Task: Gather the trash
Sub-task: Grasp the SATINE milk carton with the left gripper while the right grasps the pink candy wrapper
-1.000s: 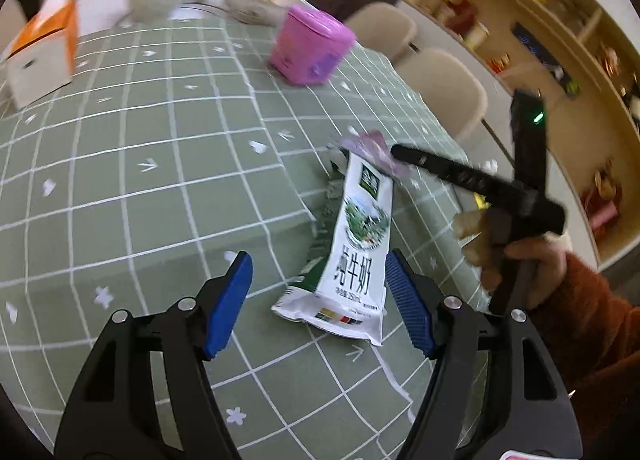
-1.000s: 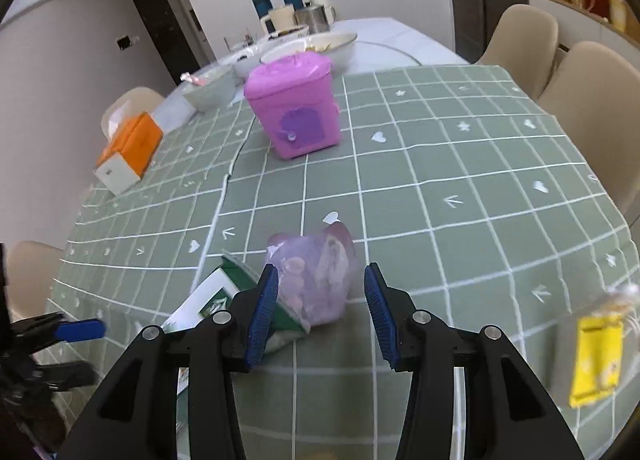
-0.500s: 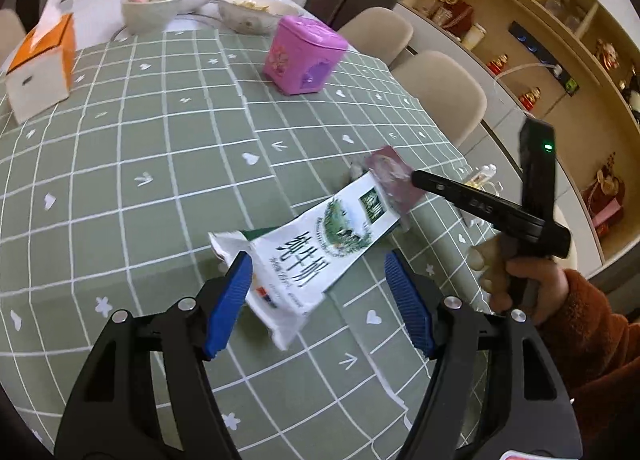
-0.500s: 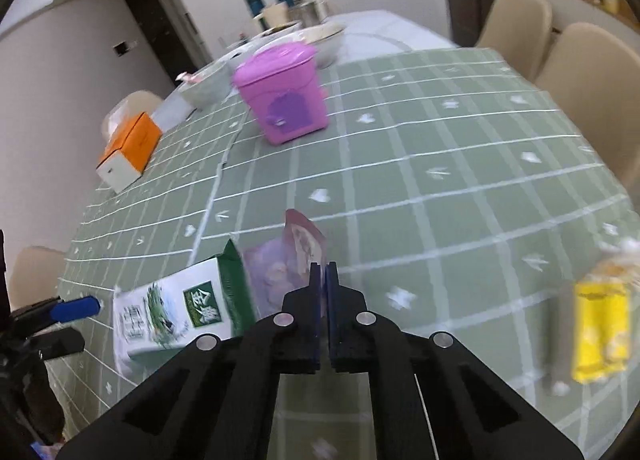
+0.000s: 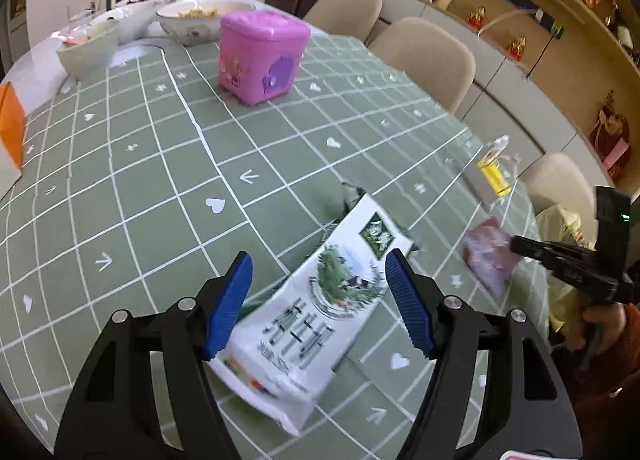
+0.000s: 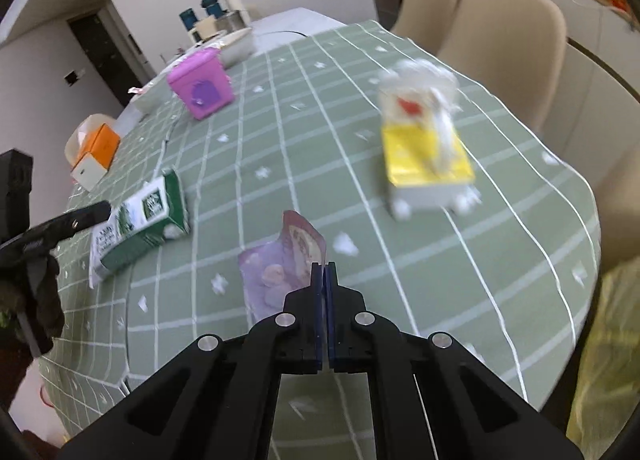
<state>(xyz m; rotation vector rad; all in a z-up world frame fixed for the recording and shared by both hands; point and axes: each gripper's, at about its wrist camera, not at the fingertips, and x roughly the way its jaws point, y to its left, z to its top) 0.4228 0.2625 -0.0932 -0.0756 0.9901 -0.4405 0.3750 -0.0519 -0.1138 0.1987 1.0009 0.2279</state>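
Just ahead of the left gripper [image 5: 316, 300] lies the milk carton [image 5: 320, 308], flat on the green tabletop [image 5: 160, 180], jaws wide to straddle it. From the right wrist, the right gripper [image 6: 324, 284] pinches the purple wrapper [image 6: 280, 272] by one edge, jaws closed; only here the yellow packet [image 6: 424, 156] shows large beyond the carton.

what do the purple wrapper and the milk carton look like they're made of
Purple wrapper: thin glossy plastic film, likely; it is flat and crinkled, pinched in the right hand-held gripper.
Milk carton: printed coated paperboard, apparently; it has folded edges and a flattened, creased body with a slight sheen.
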